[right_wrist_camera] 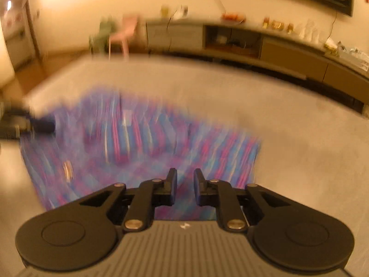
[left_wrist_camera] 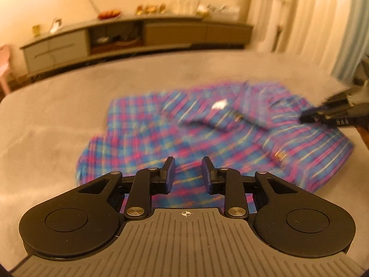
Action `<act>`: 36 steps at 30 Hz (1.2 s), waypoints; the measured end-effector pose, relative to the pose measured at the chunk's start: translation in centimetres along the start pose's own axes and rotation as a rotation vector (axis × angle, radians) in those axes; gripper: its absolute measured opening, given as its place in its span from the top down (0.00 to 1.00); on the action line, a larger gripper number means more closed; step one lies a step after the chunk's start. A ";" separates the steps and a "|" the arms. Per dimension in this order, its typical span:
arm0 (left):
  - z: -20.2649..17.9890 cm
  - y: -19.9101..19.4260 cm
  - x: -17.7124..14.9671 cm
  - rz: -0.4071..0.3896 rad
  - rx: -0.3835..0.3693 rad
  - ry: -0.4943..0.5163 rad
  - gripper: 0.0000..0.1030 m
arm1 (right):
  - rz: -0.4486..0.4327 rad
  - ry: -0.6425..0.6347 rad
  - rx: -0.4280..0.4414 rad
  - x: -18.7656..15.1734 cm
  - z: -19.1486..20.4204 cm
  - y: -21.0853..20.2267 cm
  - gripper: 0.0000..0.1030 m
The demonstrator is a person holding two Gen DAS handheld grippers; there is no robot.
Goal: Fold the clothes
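The left gripper (left_wrist_camera: 188,162) has its jaws slightly apart with nothing pinched between them, and it hangs over the near edge of a plaid shirt (left_wrist_camera: 196,124) in blue, pink and yellow. The right gripper (right_wrist_camera: 185,175) also shows a narrow gap between its jaws, empty, above the near hem of the same shirt (right_wrist_camera: 143,143); that view is badly blurred. The shirt lies partly folded on a grey padded surface (left_wrist_camera: 57,115), with a sleeve laid across its middle and a small white label showing near the collar. Beyond the surface stands a long low cabinet (left_wrist_camera: 138,37) against the wall, with curtains (left_wrist_camera: 299,11) at the right.
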State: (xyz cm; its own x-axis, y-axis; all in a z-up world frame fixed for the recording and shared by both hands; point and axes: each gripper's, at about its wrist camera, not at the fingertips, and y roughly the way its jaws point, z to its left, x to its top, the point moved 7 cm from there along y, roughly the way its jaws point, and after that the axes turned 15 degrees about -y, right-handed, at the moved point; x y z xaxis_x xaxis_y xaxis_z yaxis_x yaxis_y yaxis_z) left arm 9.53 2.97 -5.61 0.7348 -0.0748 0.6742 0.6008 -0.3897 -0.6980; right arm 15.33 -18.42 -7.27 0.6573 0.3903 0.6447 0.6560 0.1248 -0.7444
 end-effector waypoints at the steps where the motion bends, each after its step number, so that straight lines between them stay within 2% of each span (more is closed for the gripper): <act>1: 0.7 0.4 -0.5 0.013 0.039 -0.010 0.82 | -0.001 -0.012 -0.014 -1.1 0.3 0.2 0.90; 5: 1.9 0.6 -0.1 0.015 0.076 -0.065 0.91 | -0.001 0.042 -0.054 -2.3 0.1 -0.2 0.91; 7: 1.9 0.4 0.4 0.014 0.115 -0.089 0.89 | -0.001 0.042 -0.063 -2.4 0.3 0.0 0.91; 8: 1.7 -0.3 0.5 0.002 0.122 -0.123 0.75 | 0.002 0.069 -0.063 -2.4 0.2 -0.4 0.91; 9: 1.4 -1.1 0.5 -0.011 0.127 -0.155 0.65 | 0.001 0.109 -0.069 -2.3 0.1 -1.3 0.89; 10: 0.6 -2.3 0.4 -0.038 0.118 -0.176 0.47 | 0.000 0.148 -0.075 -2.2 0.1 -2.2 0.84; 11: -0.2 -3.5 0.0 -0.067 0.106 -0.184 0.31 | -0.019 0.180 -0.078 -2.1 0.4 -3.4 0.65; 12: -1.2 -4.6 -0.6 -0.085 0.097 -0.189 0.23 | -0.056 0.205 -0.079 -2.0 1.0 -5.1 0.33; 13: -2.3 -5.6 -1.2 -0.101 0.088 -0.194 0.14 | -0.094 0.230 -0.079 -1.9 1.7 -6.7 0.19; 14: -3.4 -6.0 -1.9 -0.098 0.079 -0.199 0.12 | -0.124 0.251 -0.076 -1.9 2.4 -8.0 0.05; 16: -5.3 -6.3 -3.3 -0.080 0.062 -0.211 0.11 | -0.139 0.275 -0.059 -2.4 4.5 -9.1 0.04; 19: -6.7 -6.0 -5.3 -0.012 0.057 -0.252 0.10 | -0.115 0.300 -0.066 -3.4 6.7 -9.4 0.04; 23: -7.2 -5.5 -7.1 0.026 0.078 -0.281 0.09 | -0.059 0.378 -0.073 -5.2 7.4 -9.1 0.04; 27: -7.4 -6.0 -8.2 0.019 0.069 -0.284 0.09 | -0.031 0.399 -0.083 -5.8 7.9 -8.8 0.04; 33: -9.3 -6.7 -7.5 0.006 0.016 -0.299 0.09 | -0.011 0.391 -0.118 -6.2 8.7 -9.3 0.04; 36: -9.9 -7.1 -7.4 -0.007 0.031 -0.293 0.13 | -0.011 0.389 -0.116 -6.3 8.8 -9.7 0.04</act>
State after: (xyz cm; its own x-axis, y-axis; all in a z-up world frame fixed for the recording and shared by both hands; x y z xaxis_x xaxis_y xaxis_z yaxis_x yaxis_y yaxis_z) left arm -3.27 -2.82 -3.22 0.7877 0.1976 0.5835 0.6119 -0.3606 -0.7040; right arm 1.60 -14.05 -5.65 0.7266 0.0123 0.6869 0.6868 0.0144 -0.7267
